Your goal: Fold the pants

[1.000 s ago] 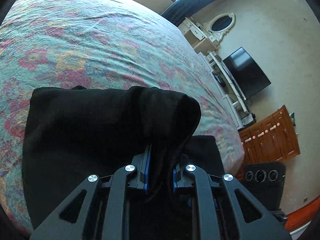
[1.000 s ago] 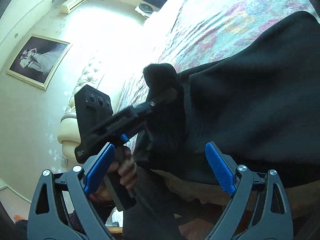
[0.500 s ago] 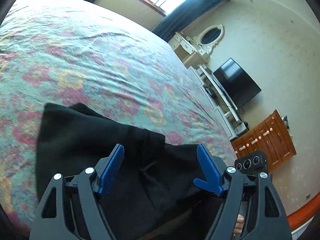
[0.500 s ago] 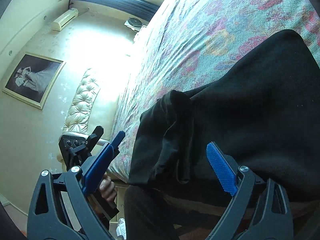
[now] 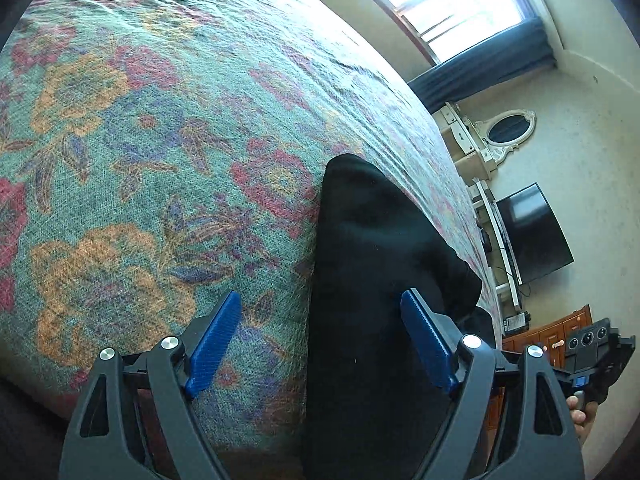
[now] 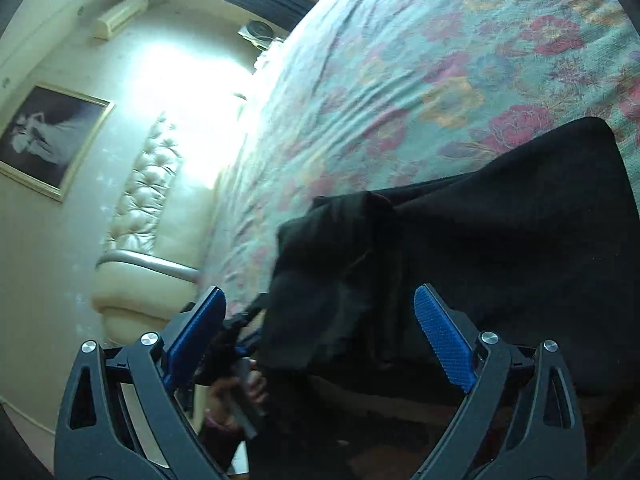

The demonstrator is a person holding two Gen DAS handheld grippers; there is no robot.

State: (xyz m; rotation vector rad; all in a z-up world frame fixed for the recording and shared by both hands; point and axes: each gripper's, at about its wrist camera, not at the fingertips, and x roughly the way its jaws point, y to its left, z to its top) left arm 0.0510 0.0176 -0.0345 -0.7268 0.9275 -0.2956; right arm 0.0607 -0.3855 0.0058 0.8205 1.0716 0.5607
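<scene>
The near end of the black pants [image 5: 372, 280] runs off the bottom of the left wrist view behind the left gripper [image 5: 320, 340], and in the blurred right wrist view their rumpled folds at 9 o'clock are hard to separate. They lie on the floral bedspread [image 5: 160, 140] at the bed's near edge, their long axis in the left view running from 6 o'clock up to a rounded end toward 12 o'clock. The left jaws have just been opening and stand apart with only the cloth's edge below them, while the right gripper [image 6: 320, 336] hangs with jaws apart over the pants, gripping nothing.
</scene>
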